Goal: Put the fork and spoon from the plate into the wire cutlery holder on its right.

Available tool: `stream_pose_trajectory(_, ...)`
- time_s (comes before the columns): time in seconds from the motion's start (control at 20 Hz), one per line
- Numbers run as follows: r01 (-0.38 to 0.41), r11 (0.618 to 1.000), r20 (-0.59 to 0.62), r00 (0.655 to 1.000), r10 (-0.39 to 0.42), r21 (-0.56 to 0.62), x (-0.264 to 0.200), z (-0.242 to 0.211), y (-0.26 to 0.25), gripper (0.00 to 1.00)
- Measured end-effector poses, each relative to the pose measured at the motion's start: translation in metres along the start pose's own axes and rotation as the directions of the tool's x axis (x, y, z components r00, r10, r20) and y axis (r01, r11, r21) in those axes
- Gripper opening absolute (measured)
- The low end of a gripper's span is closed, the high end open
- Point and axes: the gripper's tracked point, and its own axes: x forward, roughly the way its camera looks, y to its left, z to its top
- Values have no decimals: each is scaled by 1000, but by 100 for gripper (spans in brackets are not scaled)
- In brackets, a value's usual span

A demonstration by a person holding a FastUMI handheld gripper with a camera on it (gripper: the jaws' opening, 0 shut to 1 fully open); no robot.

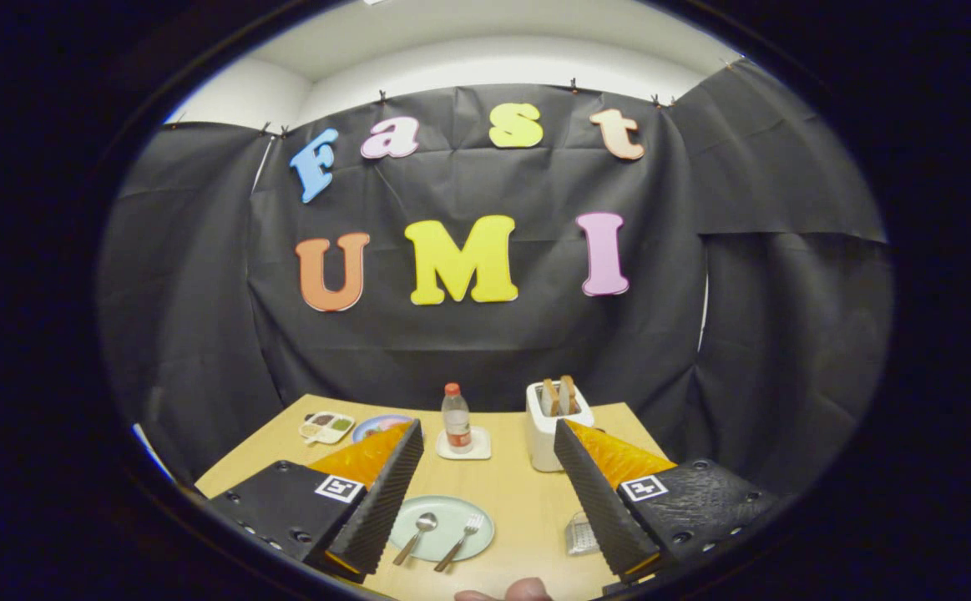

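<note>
Gripper view shows the gripper (485, 492) spread wide above the wooden table (527, 501), framing a pale green plate (443, 527) bearing a metal spoon (417, 536) and fork (460, 541), the wire cutlery holder (581, 534) just right.

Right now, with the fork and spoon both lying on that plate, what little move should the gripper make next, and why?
Probably lower toward the fork. The gripper is open and holds nothing, and the plate lies between its fingers with the spoon beside the fork. The fork is nearer the wire cutlery holder.
</note>
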Motion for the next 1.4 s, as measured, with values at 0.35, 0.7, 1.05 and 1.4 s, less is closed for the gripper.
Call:
stream_pose_trajectory(0.35,-13,1000,-169,986,14,7,24,-81,26,96)
stream_pose_trajectory(0.7,12,1000,-355,935,-13,-5,54,-178,38,96)
stream_pose_trajectory(1.05,42,999,-493,869,-46,-20,86,-250,46,96)
stream_pose_trajectory(1.4,51,998,-617,784,-64,-39,124,-303,47,76)
